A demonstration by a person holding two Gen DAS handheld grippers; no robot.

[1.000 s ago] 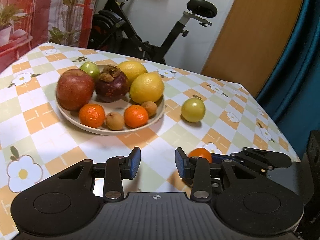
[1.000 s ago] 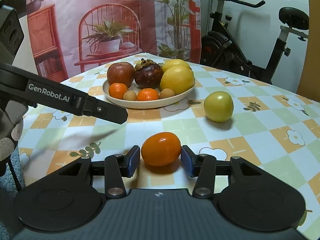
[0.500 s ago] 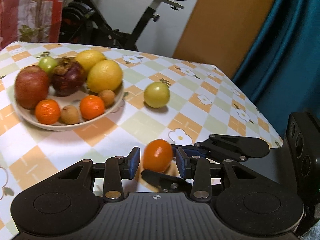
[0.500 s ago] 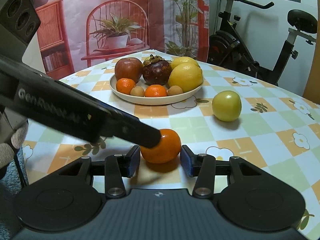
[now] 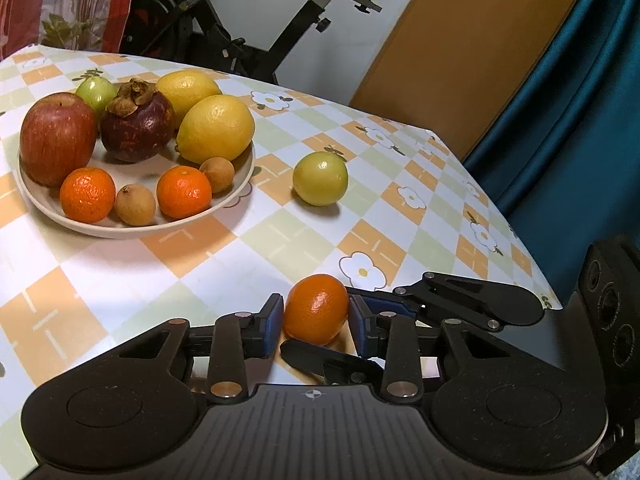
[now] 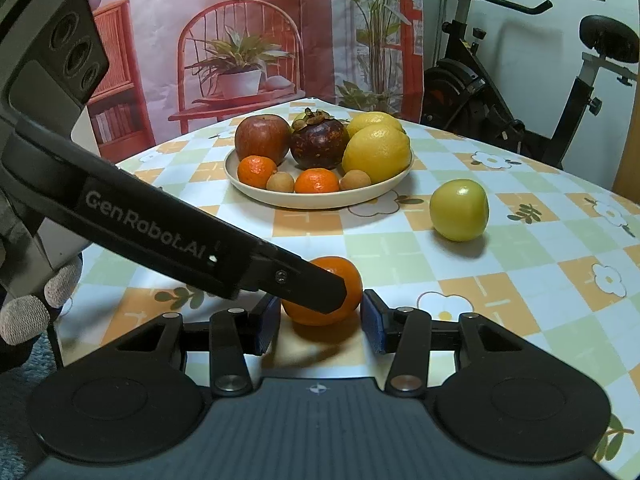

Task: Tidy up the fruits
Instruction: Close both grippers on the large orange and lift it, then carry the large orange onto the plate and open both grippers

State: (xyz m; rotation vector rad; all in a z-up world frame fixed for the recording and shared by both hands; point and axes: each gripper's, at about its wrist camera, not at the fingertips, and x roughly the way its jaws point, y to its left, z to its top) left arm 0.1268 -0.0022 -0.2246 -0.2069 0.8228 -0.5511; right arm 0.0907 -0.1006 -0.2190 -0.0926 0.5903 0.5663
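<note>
A loose orange mandarin (image 5: 316,313) lies on the checked tablecloth near the table's front edge, also in the right wrist view (image 6: 328,300). My left gripper (image 5: 315,322) is open with its pads on either side of the mandarin. My right gripper (image 6: 320,316) is open around the same mandarin from the other side. The left gripper's finger (image 6: 304,280) crosses in front of the fruit in the right wrist view. A cream plate (image 5: 132,232) holds an apple, a mangosteen, two lemons, two mandarins and small brown fruits. A green-yellow fruit (image 5: 320,178) lies loose right of the plate.
An exercise bike (image 5: 256,40) stands behind the table. A teal curtain (image 5: 580,120) hangs by the table's right edge. A printed red backdrop (image 6: 240,40) hangs at the far left. The table's edge (image 5: 532,264) runs close to the right gripper's body.
My left gripper has swung right and come down around the loose mandarin, which now sits between its pads. The right gripper stays around the same fruit.
</note>
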